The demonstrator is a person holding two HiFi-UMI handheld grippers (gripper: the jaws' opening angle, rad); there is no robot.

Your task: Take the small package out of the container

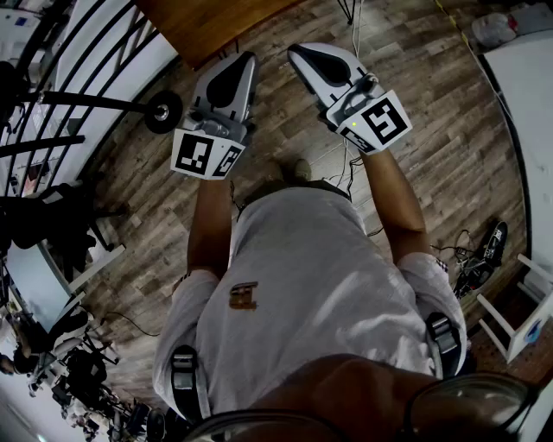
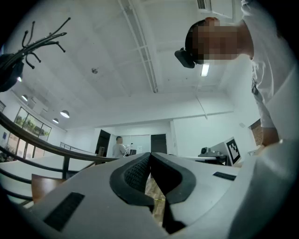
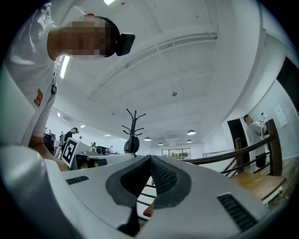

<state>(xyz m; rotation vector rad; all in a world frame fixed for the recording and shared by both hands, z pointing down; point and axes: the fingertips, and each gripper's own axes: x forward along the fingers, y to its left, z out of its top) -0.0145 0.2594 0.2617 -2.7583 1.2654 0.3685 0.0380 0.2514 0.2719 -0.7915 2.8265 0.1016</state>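
No small package and no container shows in any view. In the head view I hold both grippers out in front of my body, above a wooden floor. My left gripper (image 1: 247, 59) is shut with nothing between its jaws; its own view shows the dark pads (image 2: 138, 172) meeting at the tips. My right gripper (image 1: 299, 52) is also shut and empty, its ribbed pads (image 3: 163, 176) pressed together. Both grippers point slightly upward, so their views take in mostly ceiling and the far room.
A brown tabletop (image 1: 207, 22) lies just beyond the gripper tips. A black railing (image 1: 78, 104) runs along the left, a white table (image 1: 529, 86) stands at the right, and cables (image 1: 467, 259) lie on the floor. A coat stand (image 3: 132, 133) and a person (image 2: 119, 147) stand far off.
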